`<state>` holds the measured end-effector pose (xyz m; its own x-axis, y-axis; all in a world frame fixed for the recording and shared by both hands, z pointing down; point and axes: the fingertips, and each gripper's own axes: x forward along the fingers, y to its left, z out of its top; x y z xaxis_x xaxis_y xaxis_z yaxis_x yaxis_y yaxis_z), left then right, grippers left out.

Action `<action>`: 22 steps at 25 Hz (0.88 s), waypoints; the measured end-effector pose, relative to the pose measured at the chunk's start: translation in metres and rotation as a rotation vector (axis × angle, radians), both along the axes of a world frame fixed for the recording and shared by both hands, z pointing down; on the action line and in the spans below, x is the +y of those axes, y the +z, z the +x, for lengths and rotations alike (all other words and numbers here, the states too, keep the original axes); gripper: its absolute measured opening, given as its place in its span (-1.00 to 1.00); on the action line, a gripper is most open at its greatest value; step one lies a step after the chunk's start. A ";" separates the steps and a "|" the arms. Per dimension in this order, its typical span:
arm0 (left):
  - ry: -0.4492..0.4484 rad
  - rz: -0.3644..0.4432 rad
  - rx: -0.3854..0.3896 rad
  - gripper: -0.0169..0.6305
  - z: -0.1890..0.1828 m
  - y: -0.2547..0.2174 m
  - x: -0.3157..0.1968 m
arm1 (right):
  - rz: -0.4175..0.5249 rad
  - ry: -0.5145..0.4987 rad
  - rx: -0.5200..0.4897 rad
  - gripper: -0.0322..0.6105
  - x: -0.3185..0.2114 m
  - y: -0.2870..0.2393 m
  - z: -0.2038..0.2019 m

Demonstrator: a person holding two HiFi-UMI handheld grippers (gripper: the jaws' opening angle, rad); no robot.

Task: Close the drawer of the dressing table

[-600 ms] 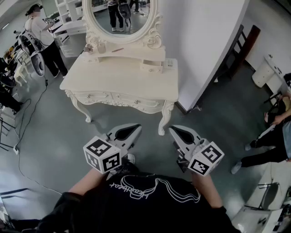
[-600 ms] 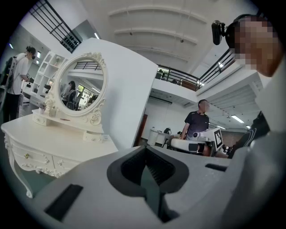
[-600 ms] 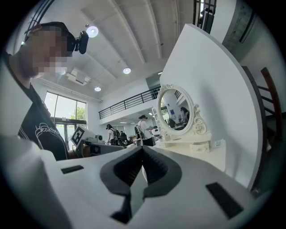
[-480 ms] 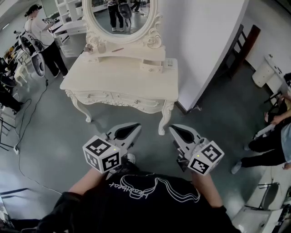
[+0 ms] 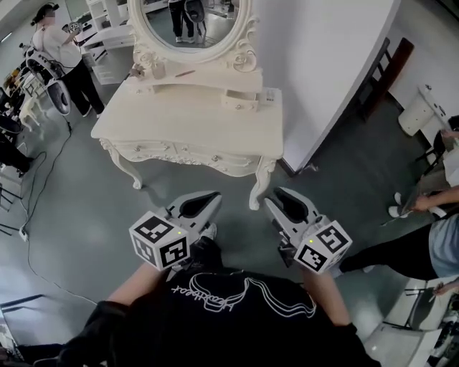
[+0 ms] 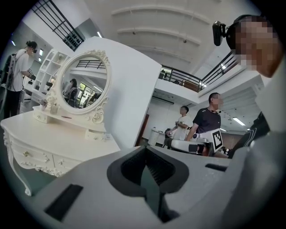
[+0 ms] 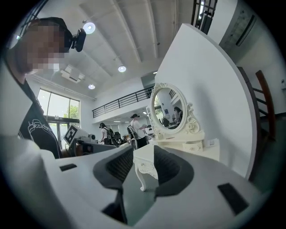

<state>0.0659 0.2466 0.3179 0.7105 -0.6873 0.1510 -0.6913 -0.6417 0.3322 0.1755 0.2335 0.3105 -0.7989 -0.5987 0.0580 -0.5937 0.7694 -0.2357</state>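
- The dressing table (image 5: 193, 125) is cream-white, with a smooth, bare tabletop, a scalloped front edge and carved, curving cabriole legs (image 5: 260, 188).
- An oval mirror (image 5: 190, 18) in a scrolled, ornate frame rises from a low raised shelf at the back of the tabletop.
- The small drawer (image 5: 240, 102) sits in that raised shelf, right of the mirror, and stands pulled out toward the front; it is a shallow, cream box.
- The wide drawers in the table's front apron lie flush, each with small knobs.
- The left gripper (image 5: 214, 199) is held low in front of the person, well short of the table; its ribbed dark pads meet at the tips with nothing between them.
- The right gripper (image 5: 276, 196) is held beside it, also well apart from the table; its jaws stand apart and empty, and a table leg shows far off through the gap.
- Each gripper has a pale, matte shell and a cube (image 5: 159, 240) with black-and-white square markers.
- The floor (image 5: 86, 215) is smooth grey-green; a plain white wall panel (image 5: 323, 64) stands just right of the table.
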 end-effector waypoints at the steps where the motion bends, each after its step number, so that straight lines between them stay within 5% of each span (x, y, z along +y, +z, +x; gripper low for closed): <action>1: 0.001 -0.004 0.003 -0.94 -0.002 0.001 -0.004 | -0.005 0.006 0.010 -0.44 -0.005 0.003 -0.001; 7: 0.006 -0.025 0.014 -0.94 -0.015 0.015 -0.050 | -0.025 0.029 0.030 -0.25 -0.051 0.017 -0.011; 22: 0.042 -0.112 -0.001 -0.94 -0.084 0.047 -0.244 | -0.148 0.103 0.109 -0.25 -0.239 0.055 -0.065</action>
